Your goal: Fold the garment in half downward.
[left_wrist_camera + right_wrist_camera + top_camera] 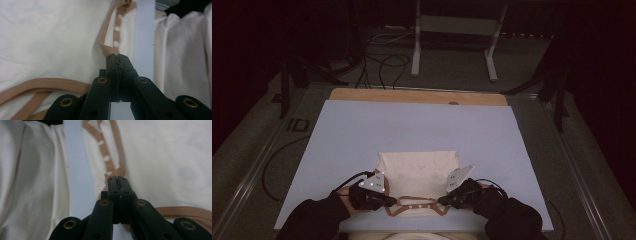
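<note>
Garment (419, 172) on surface (362, 130), near edge; trim (416, 205) along its near side, between left gripper (393, 202) and right gripper (441, 201).

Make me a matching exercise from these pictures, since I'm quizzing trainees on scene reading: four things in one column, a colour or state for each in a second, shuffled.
Things:
1. garment
2. trim with snaps
3. table mat
4. left gripper

Colour or state:
A. light blue, flat, lying under the cloth
B. shut on the trim at the garment's near edge
C. cream, folded, lying on the mat
D. tan band bearing small white dots

Pairs: 1-C, 2-D, 3-A, 4-B

The right gripper is likewise shut on the trim, at its other end.
</note>
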